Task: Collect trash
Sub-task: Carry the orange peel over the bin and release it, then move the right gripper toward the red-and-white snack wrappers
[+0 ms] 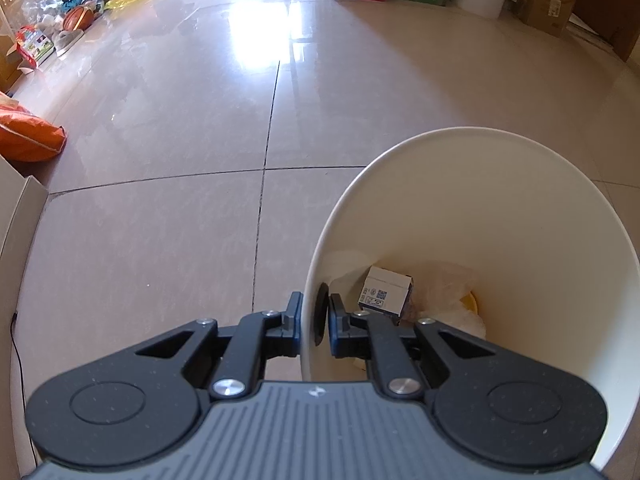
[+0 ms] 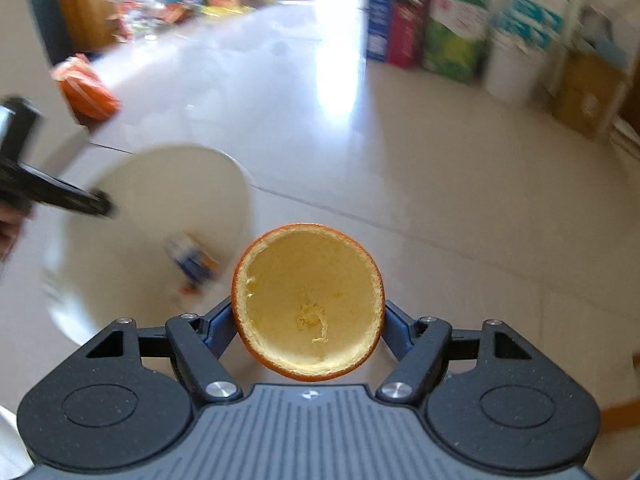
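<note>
Glossy pale floor tiles (image 1: 168, 128) run back to a far wall lined with cartons, bags and a white tub, with an orange sack (image 1: 28, 132) at the left edge. Near the right stands a white trash bin (image 1: 480, 208), already holding a small printed carton (image 1: 386, 292) and a crumpled clear plastic bag (image 1: 452, 296). The left claw (image 1: 314, 320) is clenched on the bin's near-left rim, one finger outside the wall and one inside. The right claw (image 2: 308, 320) grasps a hollowed orange peel half (image 2: 308, 300) by its outer sides, cup facing the camera, held above the floor just right of the bin (image 2: 160, 200). That peel looks light and springy, a thin shell that would likely buckle or crack under hard squeezing, so a gentle hold across the widest part of the rind suits it. Its waxy skin may slip. Blur hides finer detail in the right view.
</note>
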Available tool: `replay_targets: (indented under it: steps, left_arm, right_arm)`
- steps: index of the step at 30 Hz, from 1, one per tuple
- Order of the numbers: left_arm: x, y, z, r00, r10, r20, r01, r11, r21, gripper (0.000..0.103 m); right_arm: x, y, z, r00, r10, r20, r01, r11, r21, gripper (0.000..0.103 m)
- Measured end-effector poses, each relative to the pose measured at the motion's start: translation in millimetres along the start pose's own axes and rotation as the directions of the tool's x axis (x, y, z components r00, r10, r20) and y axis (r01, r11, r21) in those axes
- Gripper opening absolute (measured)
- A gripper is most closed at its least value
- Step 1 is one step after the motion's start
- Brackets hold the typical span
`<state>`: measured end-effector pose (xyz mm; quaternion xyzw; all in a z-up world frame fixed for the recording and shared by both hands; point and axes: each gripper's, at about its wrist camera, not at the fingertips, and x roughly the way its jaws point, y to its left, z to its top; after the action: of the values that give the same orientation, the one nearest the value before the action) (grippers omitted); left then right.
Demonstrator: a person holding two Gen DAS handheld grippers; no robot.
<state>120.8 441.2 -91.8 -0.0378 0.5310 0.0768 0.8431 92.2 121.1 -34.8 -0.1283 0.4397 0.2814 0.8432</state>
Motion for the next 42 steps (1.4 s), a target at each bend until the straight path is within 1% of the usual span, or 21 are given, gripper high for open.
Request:
replay_targets:
  steps: [3, 5, 7, 9, 11, 13, 15, 18, 21, 24, 28, 31, 33, 37, 40, 42]
  left_arm:
    - [-0.6, 0.8, -0.3, 1.0, -0.007, 0.003, 0.007, 1.0, -0.001, 0.01]
    - [-0.7, -0.2, -1.6, 1.0, -0.006, 0.008, 0.006, 1.0, 0.014, 0.01]
    - [-0.5, -0.3, -2.1, 1.0, -0.011, 0.008, 0.011, 1.0, 0.01, 0.01]
    - [-1.5, 0.9, -1.8, 1.0, -0.017, 0.01, 0.017, 1.0, 0.009, 0.01]
    - [-2.6, 2.4, -1.8, 1.0, -0.023, 0.012, 0.023, 1.0, 0.007, 0.01]
    - [-3.9, 4.1, -1.4, 0.999, -0.029, 0.015, 0.029, 1.0, 0.006, 0.01]
    - [-5.2, 5.5, -1.3, 0.999, -0.033, 0.018, 0.033, 0.999, 0.004, 0.009]
    - [-5.6, 5.5, -3.3, 0.999, -0.03, 0.017, 0.03, 0.999, 0.015, 0.009]
    - [-5.4, 4.6, -2.8, 1.0, -0.028, 0.014, 0.027, 1.0, 0.012, 0.009]
    - [-6.5, 4.7, -0.1, 1.0, -0.029, 0.012, 0.029, 1.0, 0.005, 0.009]
    - [-6.2, 2.2, -0.4, 1.0, -0.018, 0.016, 0.018, 1.0, 0.017, 0.01]
    - [-4.6, 1.1, -1.9, 1.0, -0.018, 0.015, 0.018, 1.0, 0.014, 0.01]
    - [-4.5, 0.6, -1.7, 1.0, -0.016, 0.014, 0.015, 1.0, 0.013, 0.01]
    - [-4.3, -1.5, -1.3, 1.0, -0.008, 0.012, 0.008, 1.0, 0.014, 0.01]
    - [-4.7, -1.0, -0.4, 1.0, -0.006, 0.01, 0.006, 1.0, 0.01, 0.01]
    - [-5.0, -1.0, -0.2, 1.0, -0.007, 0.009, 0.007, 1.0, 0.008, 0.01]
  right_arm:
    - [-3.3, 28.0, 20.0, 0.999, 0.049, 0.008, -0.048, 0.998, -0.047, 0.078]
    - [0.6, 48.5, 28.0, 0.998, 0.061, 0.011, -0.06, 0.994, -0.088, 0.078]
    - [2.9, 68.6, 33.5, 0.997, 0.072, 0.005, -0.071, 0.99, -0.12, 0.078]
    - [13.4, 79.7, 36.6, 0.996, 0.089, -0.004, -0.088, 0.986, -0.143, 0.079]
    - [17.2, 92.5, 37.4, 0.995, 0.101, -0.024, -0.104, 0.983, -0.151, 0.081]
    - [20.8, 99.6, 39.3, 0.995, 0.1, -0.024, -0.102, 0.983, -0.151, 0.086]
    - [19.7, 100.0, 38.4, 0.994, 0.105, -0.013, -0.105, 0.984, -0.144, 0.093]
    - [15.5, 94.4, 37.5, 0.996, 0.095, 0.001, -0.094, 0.988, -0.124, 0.095]
    - [9.3, 82.8, 33.9, 0.998, 0.062, 0.022, -0.059, 0.993, -0.098, 0.098]
    - [2.6, 65.8, 25.3, 0.999, 0.017, 0.038, -0.015, 0.998, -0.056, 0.099]
    - [-6.9, 34.0, -0.3, 0.998, -0.047, 0.039, 0.046, 0.999, 0.026, 0.099]
    - [-12.2, 5.8, -30.3, 0.995, -0.102, 0.018, 0.099, 0.988, 0.119, 0.099]
    - [-11.9, -13.4, -55.0, 0.99, -0.143, -0.013, 0.143, 0.973, 0.179, 0.101]
    - [-4.0, -57.2, -109.3, 0.977, -0.189, -0.096, 0.211, 0.917, 0.338, 0.102]
    - [9.0, -83.1, -150.4, 0.956, -0.243, -0.162, 0.289, 0.865, 0.411, 0.102]
    - [18.0, -96.7, -174.3, 0.946, -0.261, -0.191, 0.32, 0.842, 0.434, 0.102]
